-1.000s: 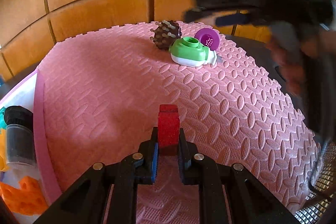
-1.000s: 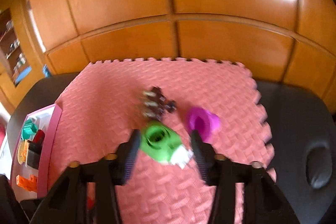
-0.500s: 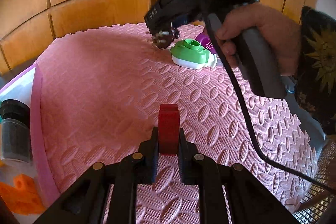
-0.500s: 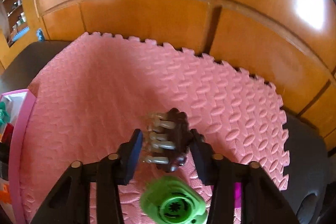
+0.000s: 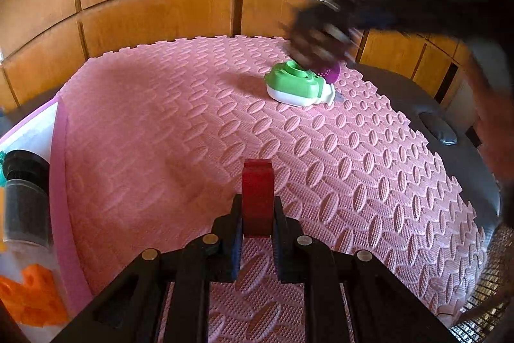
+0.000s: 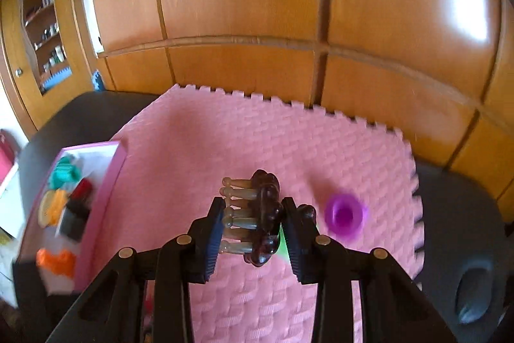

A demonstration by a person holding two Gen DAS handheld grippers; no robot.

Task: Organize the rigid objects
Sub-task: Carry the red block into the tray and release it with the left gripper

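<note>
Both tongs are carrying pieces toward the pink bin.
The right tongs (image 6: 252, 233) are gripping the brown pegged brush (image 6: 257, 219) above the mat (image 6: 257, 143); the left tongs (image 5: 257, 227) are clamping a red block (image 5: 257, 195). Next, I judge, each needs lowering into the bin (image 6: 106, 179).

The left gripper (image 5: 257, 225) angles downward, its two black jaws clamped on a red rectangular plastic block (image 5: 257, 198); the right gripper (image 6: 252, 229), likewise tilted down, pinches a dark brown bristled plastic comb piece (image 6: 257, 219); it shows blurred at two o'clock in the left view.
</note>
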